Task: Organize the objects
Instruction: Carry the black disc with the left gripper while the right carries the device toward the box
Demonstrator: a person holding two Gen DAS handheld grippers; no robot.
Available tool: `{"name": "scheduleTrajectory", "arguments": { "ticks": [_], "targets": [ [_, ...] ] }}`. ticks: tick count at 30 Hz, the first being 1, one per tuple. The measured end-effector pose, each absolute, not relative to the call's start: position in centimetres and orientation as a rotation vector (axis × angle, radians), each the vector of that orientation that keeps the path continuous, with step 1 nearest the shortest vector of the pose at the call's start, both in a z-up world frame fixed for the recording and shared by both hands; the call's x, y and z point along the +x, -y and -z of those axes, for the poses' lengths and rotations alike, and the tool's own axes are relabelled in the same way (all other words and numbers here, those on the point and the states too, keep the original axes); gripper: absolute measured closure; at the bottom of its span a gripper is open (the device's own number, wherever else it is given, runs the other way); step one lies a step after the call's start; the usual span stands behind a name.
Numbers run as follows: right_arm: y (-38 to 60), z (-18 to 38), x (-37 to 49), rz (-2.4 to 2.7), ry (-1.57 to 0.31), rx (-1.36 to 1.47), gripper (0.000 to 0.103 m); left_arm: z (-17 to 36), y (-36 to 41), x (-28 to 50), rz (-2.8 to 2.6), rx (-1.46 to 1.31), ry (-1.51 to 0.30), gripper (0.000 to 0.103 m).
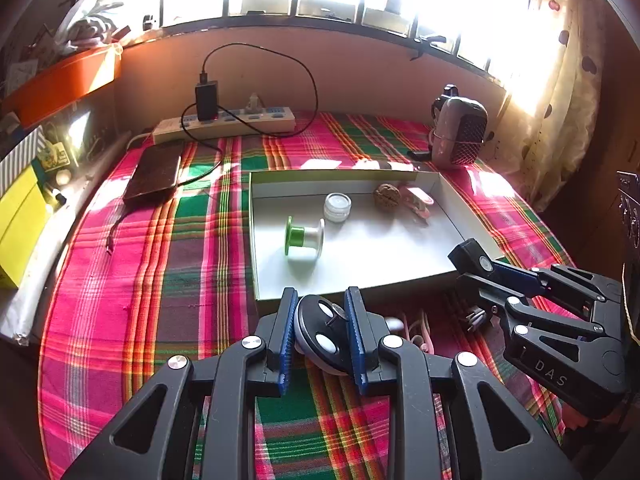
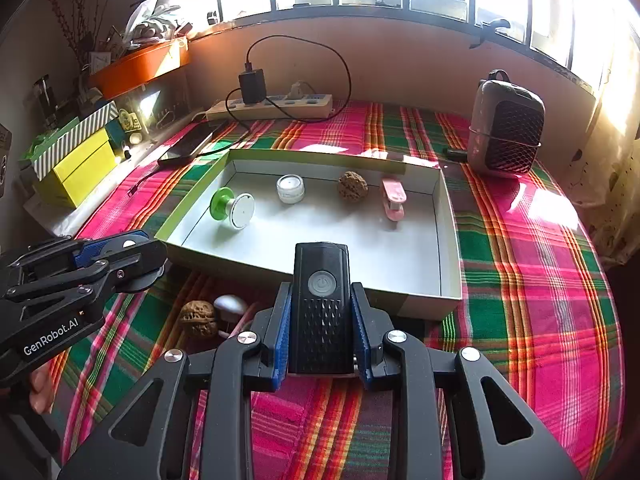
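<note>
- Tray [image 2: 448,240] lies straight ahead of both your tools, open side up, on the plaid cloth; its near wall is the edge each load must clear.
- Your left tool [image 1: 322,330] is clamped tight on a black disc [image 1: 320,334], held on edge between the blue pads, just short of the tray's near-left corner.
- Your right tool [image 2: 320,320] is closed on a black lamp [image 2: 320,304], pads pressing its two long sides; its long axis points away from you, nose already over the tray's near wall.
- Judging by that, the right hand is the nearer one to a drop.
- Inside the tray, a spool [image 2: 232,206], a jar [image 2: 291,189], a walnut [image 2: 352,186] and a pink clip [image 2: 394,198] sit in a row along the far side; the near half is bare.
- A second walnut [image 2: 199,317] lies on the cloth, outside the tray, between your two tools.
</note>
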State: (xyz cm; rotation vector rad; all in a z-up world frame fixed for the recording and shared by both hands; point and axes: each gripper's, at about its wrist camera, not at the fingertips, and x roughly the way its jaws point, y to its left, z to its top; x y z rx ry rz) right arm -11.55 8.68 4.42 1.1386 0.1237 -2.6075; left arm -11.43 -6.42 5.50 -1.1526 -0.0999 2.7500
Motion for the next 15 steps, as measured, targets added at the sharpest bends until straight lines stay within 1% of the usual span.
{"name": "scheduleTrajectory", "arguments": {
  "ticks": [15],
  "targets": [
    [-7.8, -5.4, -15.9, 2.601, -0.144, 1.137, 0.075, -7.0, 6.3, -16.5, -2.767, -1.142, 0.067, 0.081]
  ]
}}
